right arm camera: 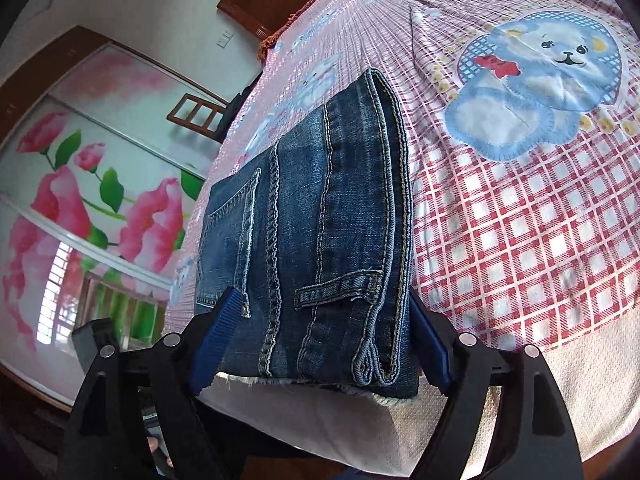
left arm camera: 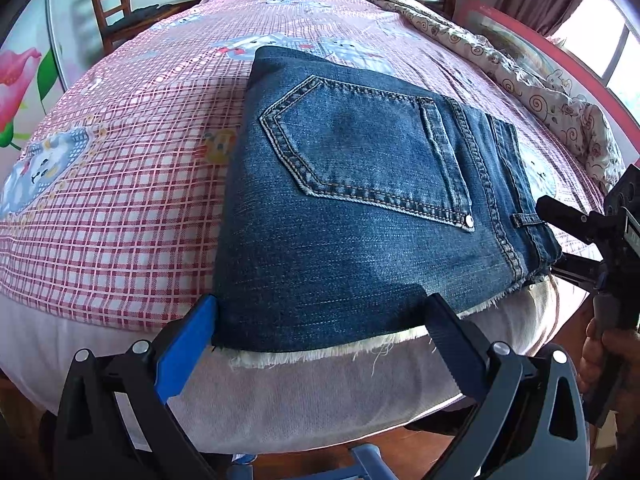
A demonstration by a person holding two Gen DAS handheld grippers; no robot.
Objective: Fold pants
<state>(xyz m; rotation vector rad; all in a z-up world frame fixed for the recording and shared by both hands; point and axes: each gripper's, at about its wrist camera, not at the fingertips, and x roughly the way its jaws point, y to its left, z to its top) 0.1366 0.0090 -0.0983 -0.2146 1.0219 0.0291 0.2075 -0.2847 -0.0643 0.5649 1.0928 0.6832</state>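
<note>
The blue denim pants lie folded into a thick rectangle on the pink checked bedspread, back pocket up, frayed hems at the near edge. My left gripper is open, its fingers astride the near edge of the stack. My right gripper is open too, its fingers on either side of the waistband end of the pants. The right gripper also shows in the left wrist view, at the stack's right corner.
A rumpled cream quilt lies along the bed's far right side. A wooden chair stands beyond the bed's left corner. A wardrobe with flower-printed doors stands to the side. The bed's front edge is right below the grippers.
</note>
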